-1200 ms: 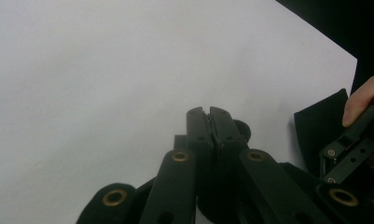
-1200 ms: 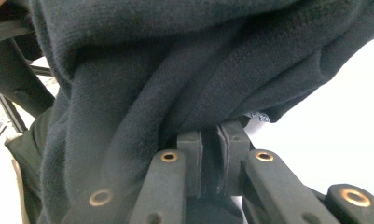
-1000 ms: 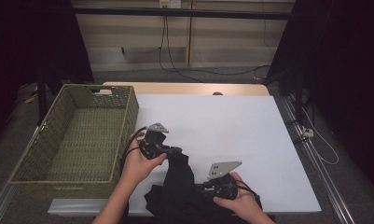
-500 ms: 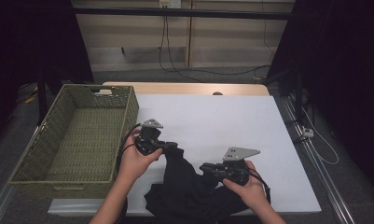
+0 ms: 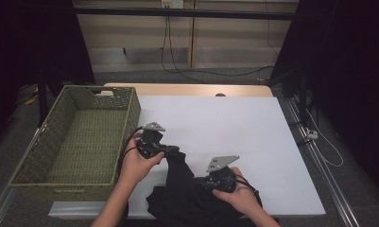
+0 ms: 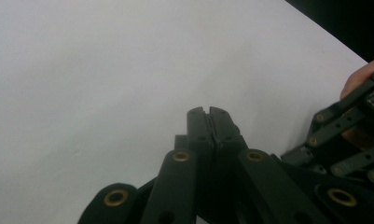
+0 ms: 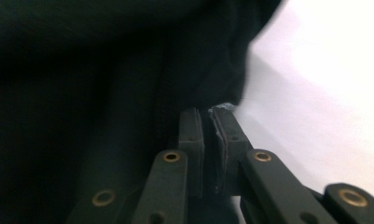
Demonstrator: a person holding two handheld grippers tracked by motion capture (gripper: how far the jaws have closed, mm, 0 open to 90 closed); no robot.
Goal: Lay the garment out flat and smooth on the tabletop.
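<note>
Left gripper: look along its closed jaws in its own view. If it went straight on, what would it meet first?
Probably the bare white tabletop: nothing stands ahead of the left gripper. Depth is hard to judge.

Dark curtained room, pale wall panels point(image 5: 144, 35), dangling cables point(image 5: 177, 52), grey floor point(image 5: 201, 78).

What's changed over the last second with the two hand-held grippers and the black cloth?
The right hand-held gripper swung out toward the right and then came back to the black cloth, ending slightly nearer the table's front edge, jaws shut on a fold. The left hand-held gripper stayed at the cloth's upper corner, jaws shut. The wicker basket has not moved.
</note>
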